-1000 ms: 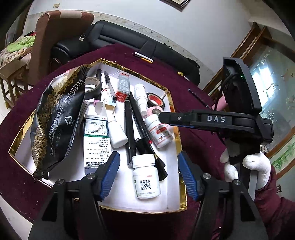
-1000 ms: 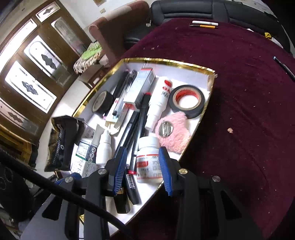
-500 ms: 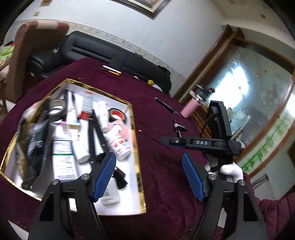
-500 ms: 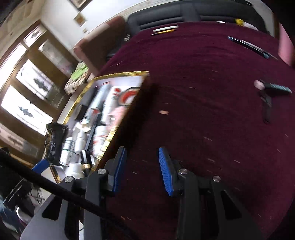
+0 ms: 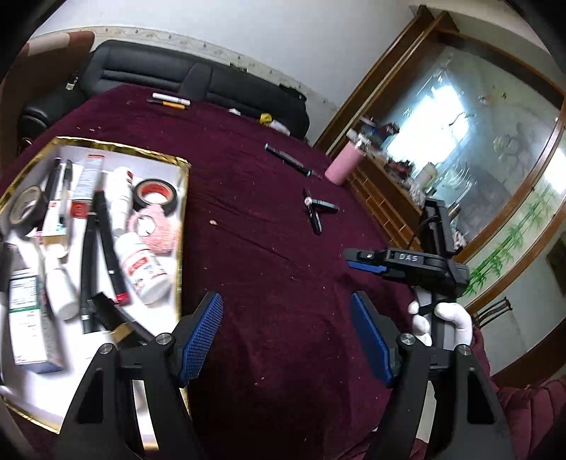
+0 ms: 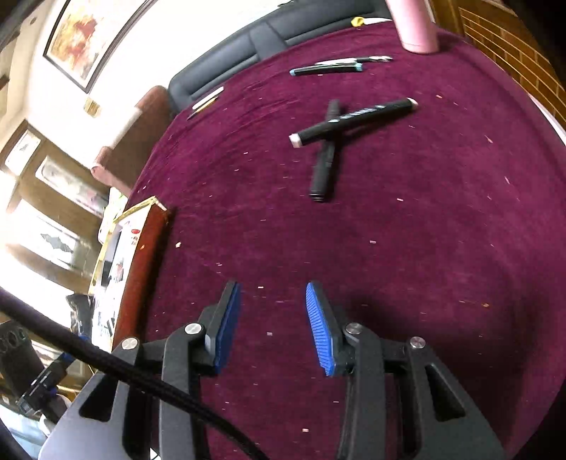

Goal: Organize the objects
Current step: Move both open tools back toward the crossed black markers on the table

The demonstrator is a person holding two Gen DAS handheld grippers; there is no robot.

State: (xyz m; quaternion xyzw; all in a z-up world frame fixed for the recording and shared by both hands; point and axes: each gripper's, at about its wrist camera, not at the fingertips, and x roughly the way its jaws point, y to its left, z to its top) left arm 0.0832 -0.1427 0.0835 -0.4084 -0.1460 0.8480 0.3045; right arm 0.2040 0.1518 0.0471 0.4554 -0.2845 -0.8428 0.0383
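A gold-rimmed tray (image 5: 184, 226) at the left holds several items: a white bottle (image 5: 143, 267), a red-cored tape roll (image 5: 155, 193), black pens, boxes. Two black markers (image 6: 327, 159) lie crossed on the maroon cloth, ahead of my right gripper (image 6: 272, 311), which is open over bare cloth with nothing between its blue pads. In the left wrist view the same markers (image 5: 316, 212) lie far ahead of my left gripper (image 5: 286, 318), also open and holding nothing, just right of the tray's edge. A white-gloved hand (image 5: 442, 318) holds the right gripper (image 5: 353, 260) at the right.
A pink cup (image 6: 417, 24) stands at the table's far edge, with a teal-tipped pen (image 6: 325, 69) in front of it. More pens (image 5: 169, 101) lie at the far side near a black sofa (image 5: 198, 81). The tray's wall (image 6: 141, 254) rises left of my right gripper.
Both grippers swung right, from over the tray to bare cloth. My right gripper left the white bottle in the tray and now faces the crossed markers. My left jaws widened slightly.
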